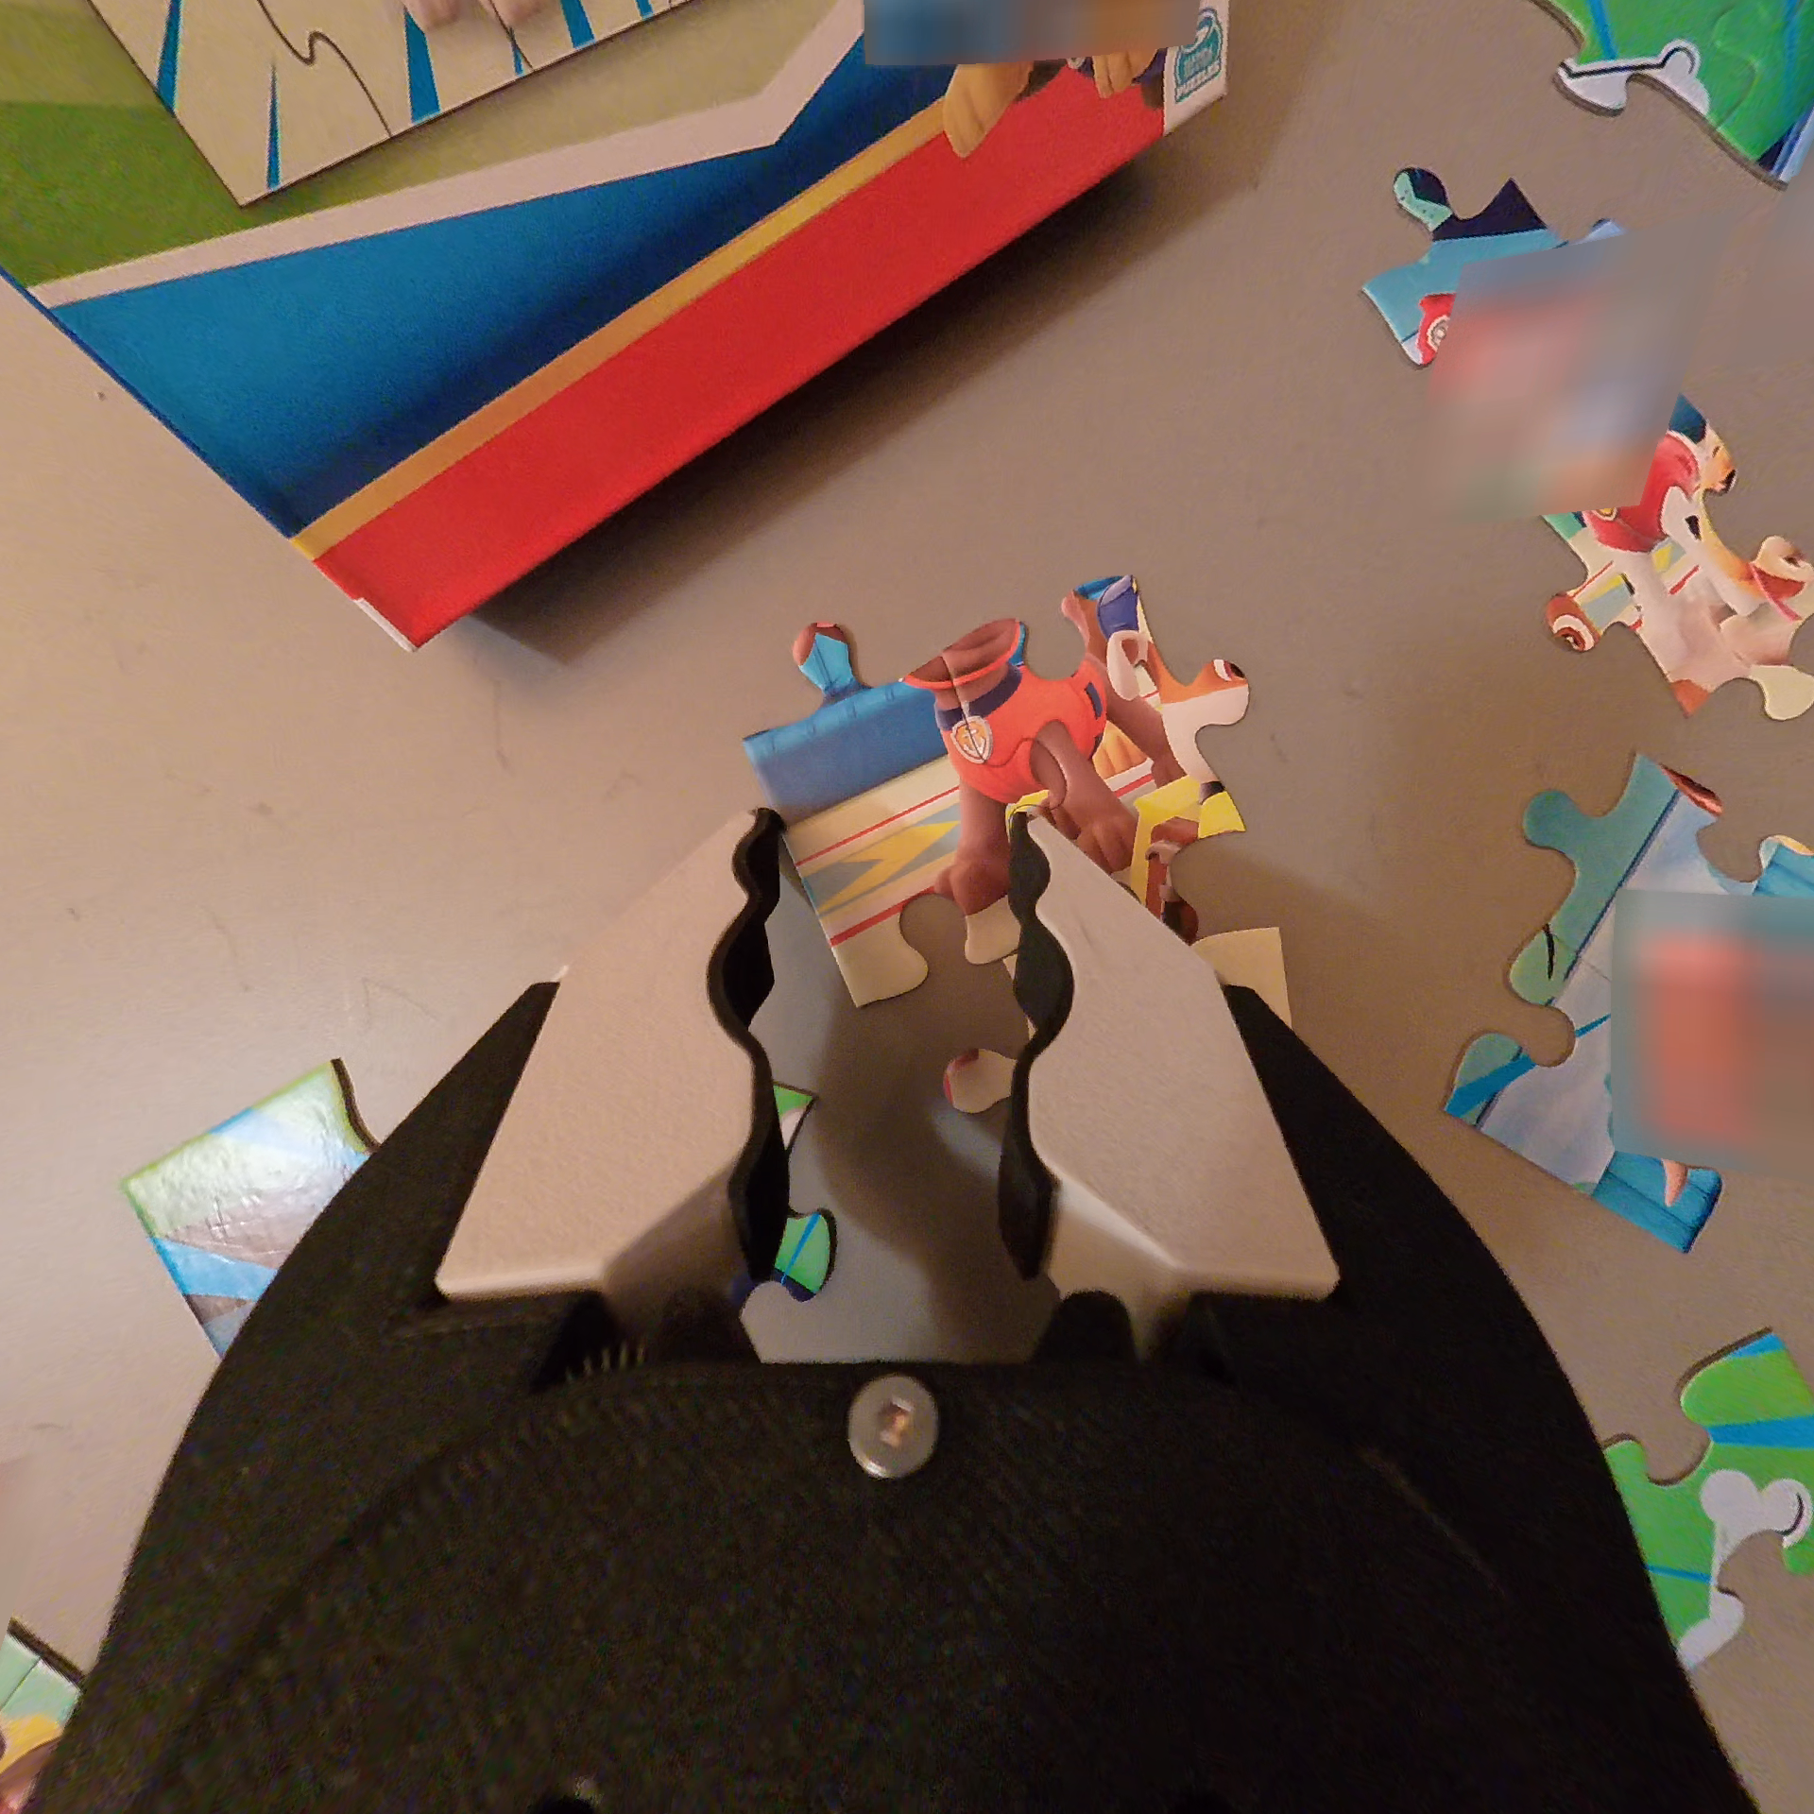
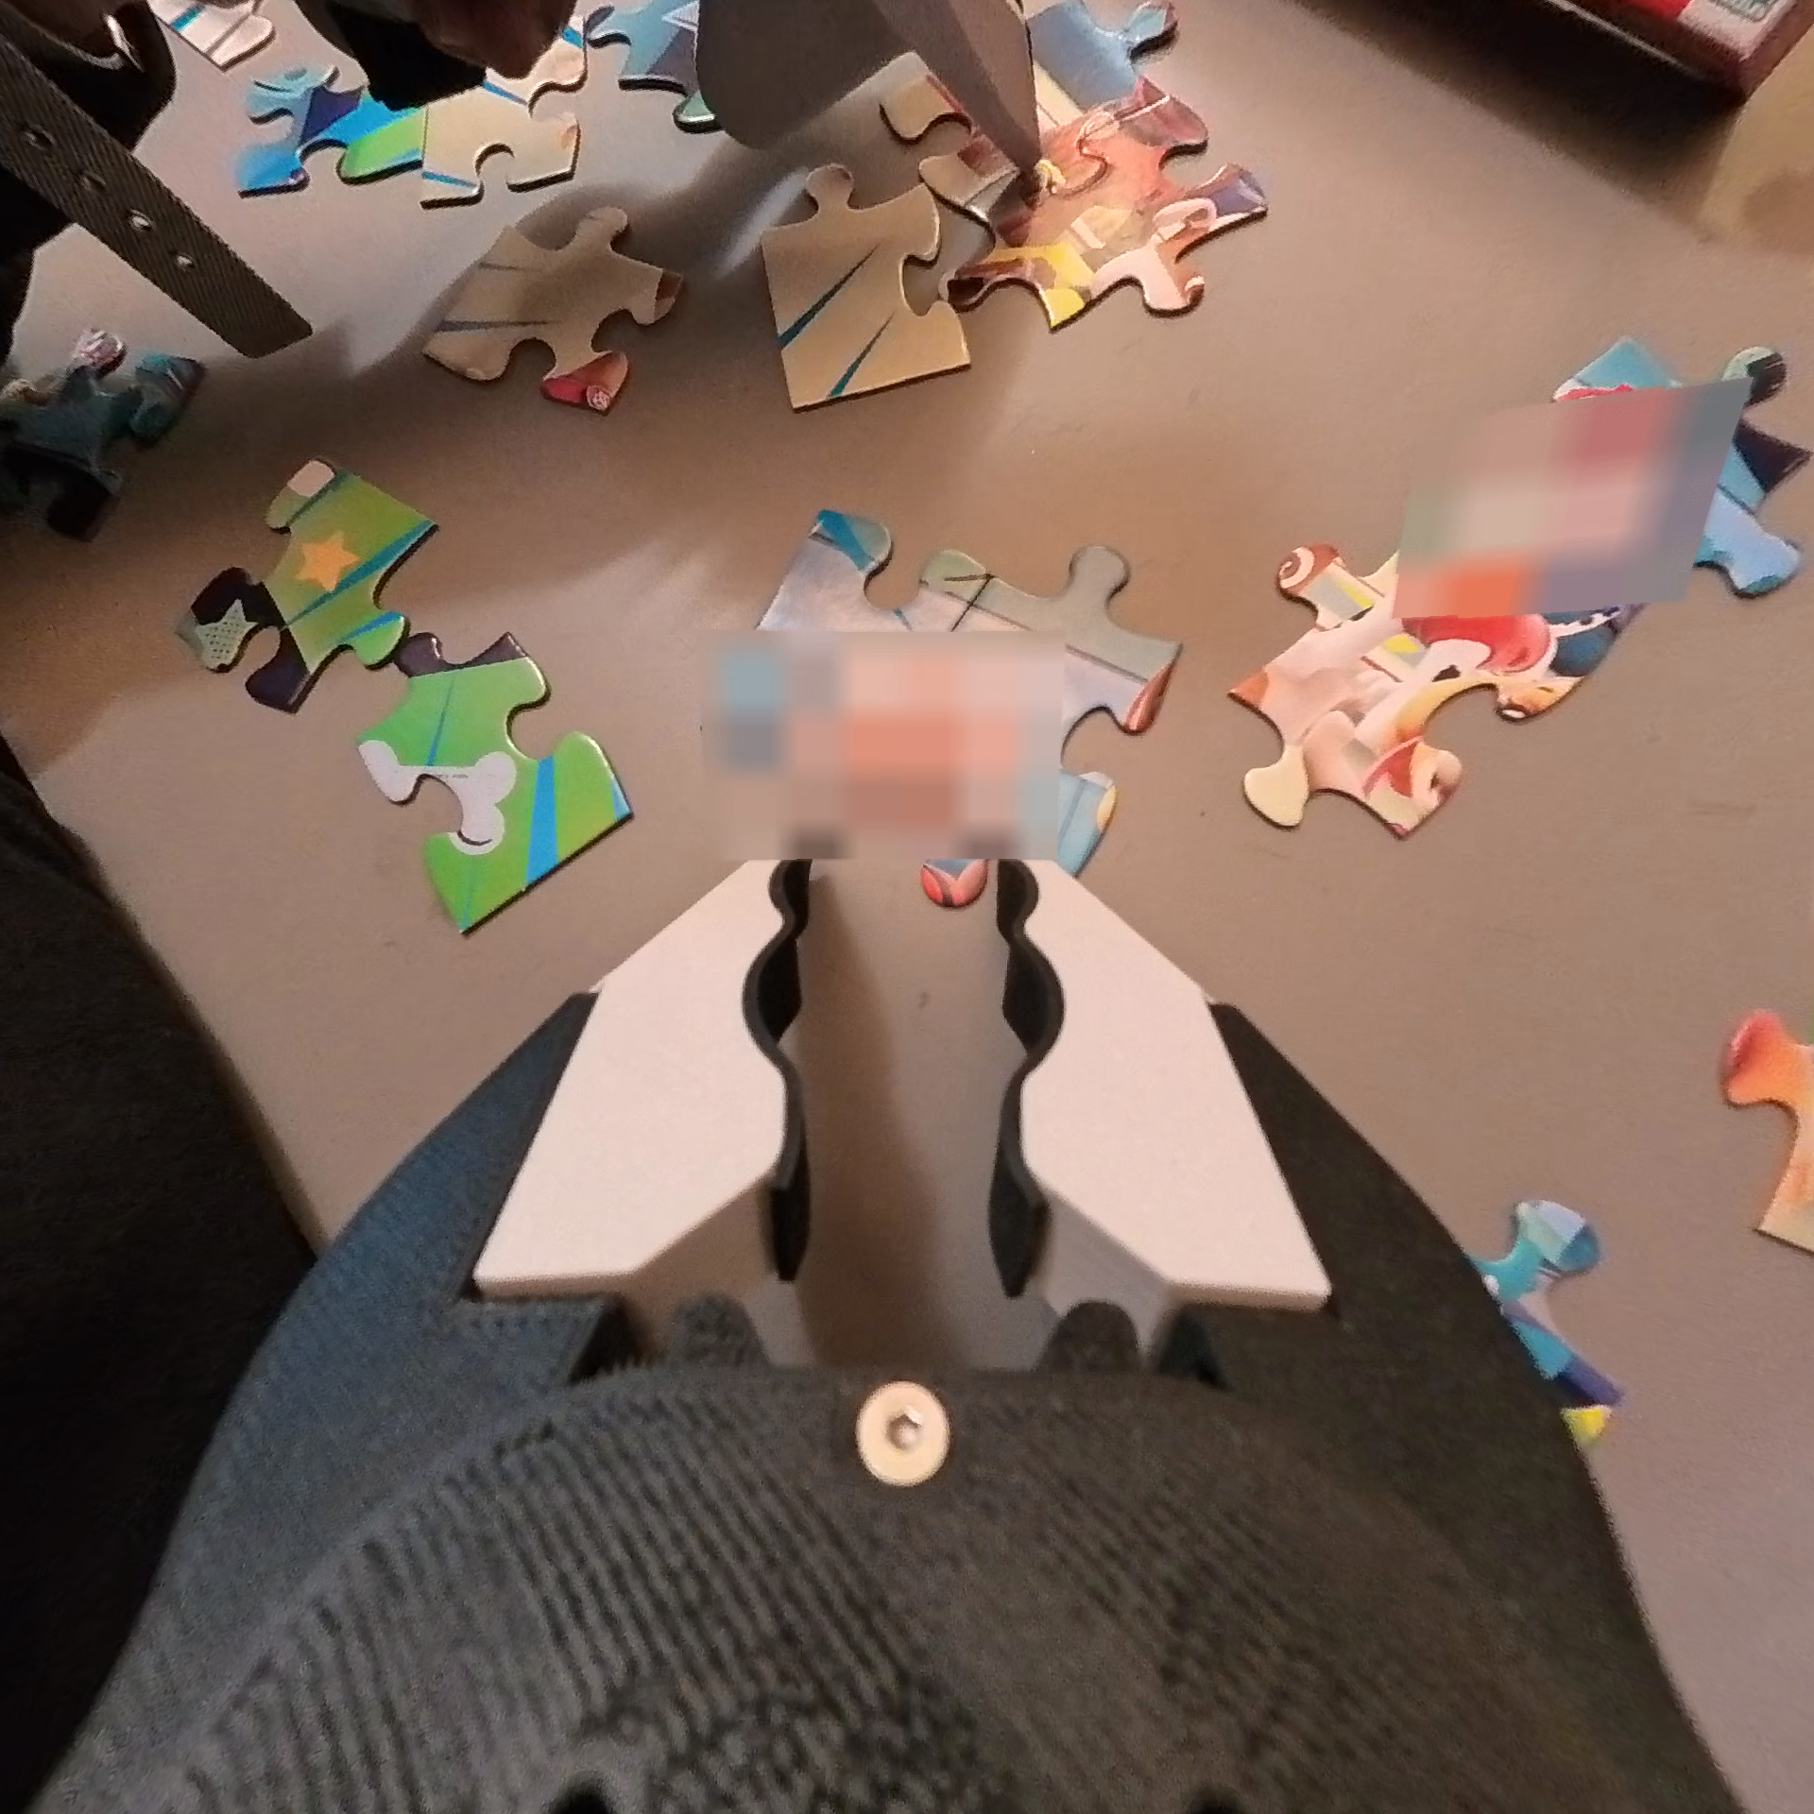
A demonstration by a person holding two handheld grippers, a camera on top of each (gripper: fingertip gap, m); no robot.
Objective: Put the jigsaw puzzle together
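My left gripper point(image 1: 888, 834) reaches down over a puzzle piece point(image 1: 864, 775) that shows a blue band and a pup in an orange vest. The piece lies on the grey table, joined to a neighbouring piece point(image 1: 1168, 707). The jaws stand partly closed around it. The left pad point(image 1: 756, 883) touches its left edge, and the right pad point(image 1: 1026, 903) sits over its right side. One of its fingers point(image 2: 942, 79) shows in the right wrist view, on the same cluster point(image 2: 1109, 226). My right gripper point(image 2: 903, 883) is open and empty above the table. A red tab point(image 2: 950, 883) of a light blue piece point(image 2: 1109, 638) lies by its tips.
A red and blue puzzle box point(image 1: 687, 324) lies at the left wrist view's upper left. Loose pieces are scattered around: a green one with a bone point(image 2: 491, 785), a white and red one point(image 2: 1374, 707), a beige one point(image 2: 864, 294). A dark strap point(image 2: 147, 216) hangs at the upper left. The grippers' ends are close to 20 cm from one another. To reach the light blue piece point(image 2: 1109, 638) in a straight line is about 5 cm for my right fingers, about 12 cm for my left. It is also in sight in the left wrist view point(image 1: 1621, 822).
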